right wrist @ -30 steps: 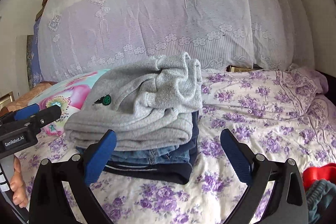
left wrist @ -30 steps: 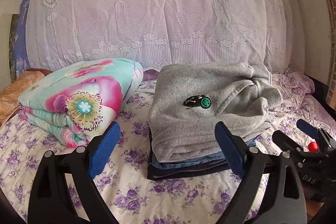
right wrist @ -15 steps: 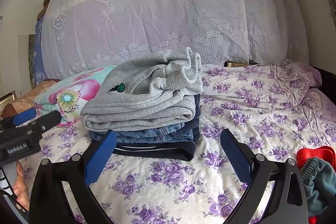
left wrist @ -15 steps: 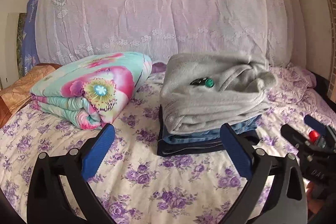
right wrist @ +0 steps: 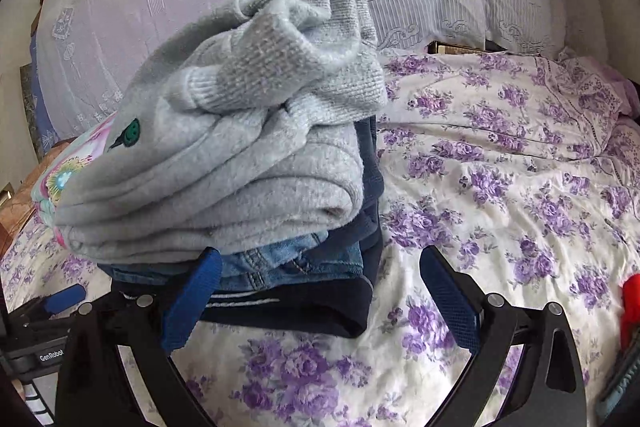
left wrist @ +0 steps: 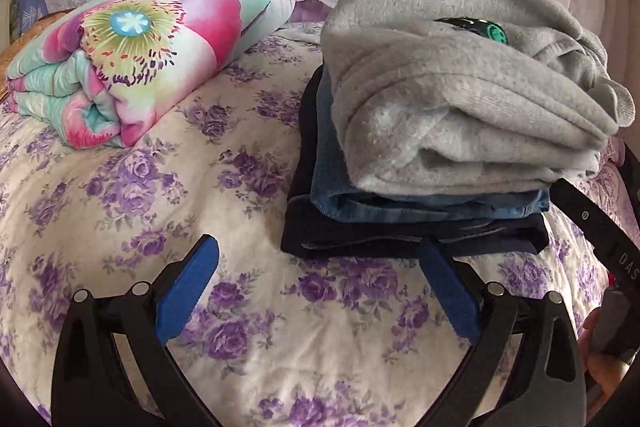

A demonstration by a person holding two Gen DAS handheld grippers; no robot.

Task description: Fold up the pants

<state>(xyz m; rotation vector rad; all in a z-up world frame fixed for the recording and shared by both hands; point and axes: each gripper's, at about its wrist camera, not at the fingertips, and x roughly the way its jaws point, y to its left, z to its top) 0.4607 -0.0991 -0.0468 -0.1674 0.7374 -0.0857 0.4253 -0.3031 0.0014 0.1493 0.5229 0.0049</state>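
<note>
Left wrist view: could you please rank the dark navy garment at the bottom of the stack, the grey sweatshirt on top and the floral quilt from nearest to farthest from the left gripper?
From the left gripper:
1. Dark navy garment, stack's base, by the right finger.
2. Grey sweatshirt, stack's top.
3. Floral quilt, far left.

We note a folded grey fleece garment [left wrist: 460, 99], fuzzy and matt, ribbed knit at its cuff. Under it, blue denim pants [right wrist: 296, 259], coarse, stitched. Purple-flowered cotton bedsheet [left wrist: 180, 195]: smooth, matt. Matt black plastic gripper frames, textured blue pads [right wrist: 192, 303].
</note>
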